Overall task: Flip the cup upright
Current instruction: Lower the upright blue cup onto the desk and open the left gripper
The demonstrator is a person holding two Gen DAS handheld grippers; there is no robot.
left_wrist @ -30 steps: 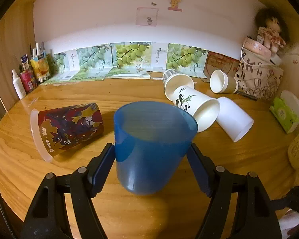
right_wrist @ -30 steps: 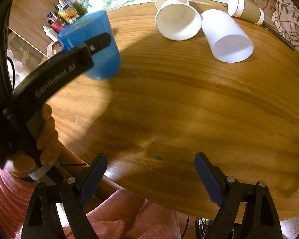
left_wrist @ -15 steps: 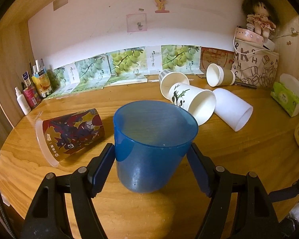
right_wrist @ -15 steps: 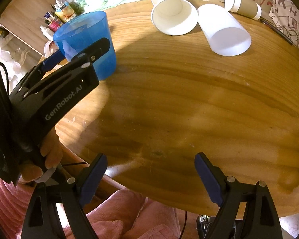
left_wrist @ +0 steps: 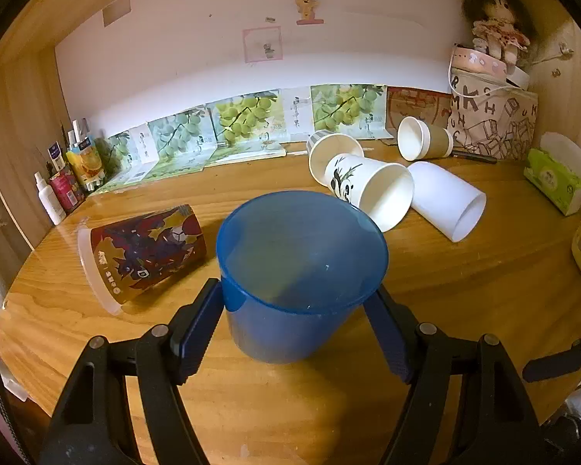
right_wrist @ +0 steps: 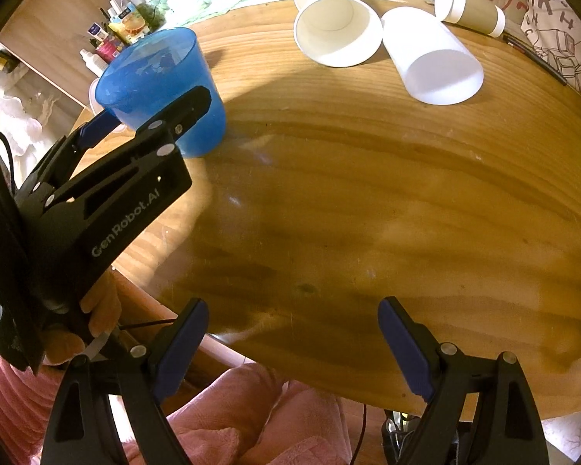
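Note:
A translucent blue plastic cup (left_wrist: 298, 271) stands upright, mouth up, with its base on or just above the wooden table (left_wrist: 464, 290). My left gripper (left_wrist: 294, 321) is shut on it, a blue pad on each side near the rim. The cup also shows at the left of the right wrist view (right_wrist: 162, 85), with the left gripper's black body in front of it. My right gripper (right_wrist: 294, 348) is open and empty over the table's near edge.
A printed cup (left_wrist: 143, 252) lies on its side left of the blue cup. A panda paper cup (left_wrist: 368, 190), a white cup (left_wrist: 449, 201) and a brown-sleeved cup (left_wrist: 426, 139) lie toward the back right. Bottles (left_wrist: 58, 190) stand far left. A tissue pack (left_wrist: 554, 182) sits right.
The left gripper has lowered the blue cup toward the table and levelled it upright. The right gripper has stayed open in place.

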